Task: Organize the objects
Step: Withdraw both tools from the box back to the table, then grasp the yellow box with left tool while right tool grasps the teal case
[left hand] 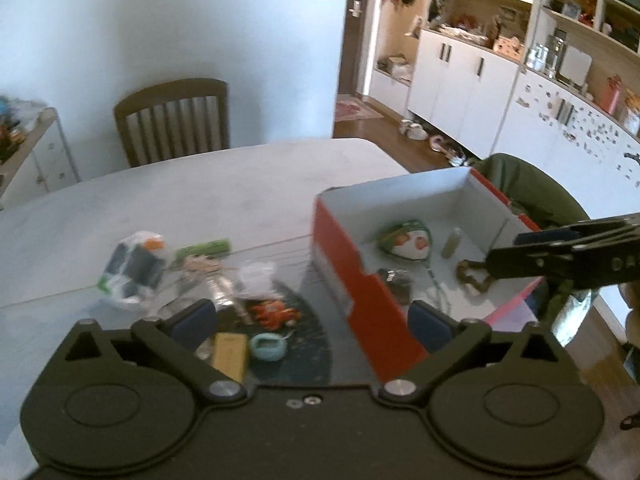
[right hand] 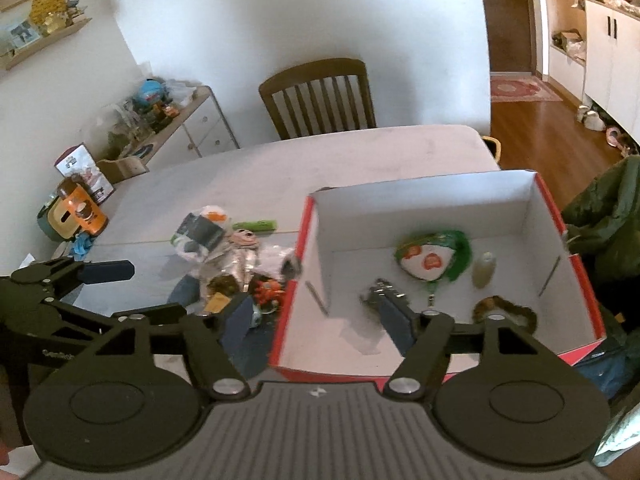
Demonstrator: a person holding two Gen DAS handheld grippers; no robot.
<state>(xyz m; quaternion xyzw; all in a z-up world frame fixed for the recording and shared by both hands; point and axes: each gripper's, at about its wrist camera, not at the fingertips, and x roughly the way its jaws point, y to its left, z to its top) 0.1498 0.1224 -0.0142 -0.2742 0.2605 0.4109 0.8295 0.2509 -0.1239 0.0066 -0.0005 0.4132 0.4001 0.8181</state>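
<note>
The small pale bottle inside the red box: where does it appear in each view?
Left wrist view: the small pale bottle stands right of centre, beside the green-and-white packet.
Right wrist view: the bottle is right of centre, again right of the packet.
Shared landmark: the red box.

A wooden slat-backed chair [right hand: 318,98] is set against the far edge of the counter [right hand: 320,160], before a plain white wall [right hand: 280,20]. A low white drawer unit [right hand: 200,124] is placed left of the chair, its top crowded with small toys and ornaments too blurred to identify. A wall shelf [right hand: 40,40] bearing framed pictures and a yellow item is mounted at upper left. An orange and teal container [right hand: 76,214] is seen at the counter's left edge. White cabinets [left hand: 460,76] with open shelving are ranged along the right. A patterned rug [right hand: 520,90] is laid on the wooden floor [right hand: 540,128]. A dark green garment [right hand: 604,224] is draped at right.
</note>
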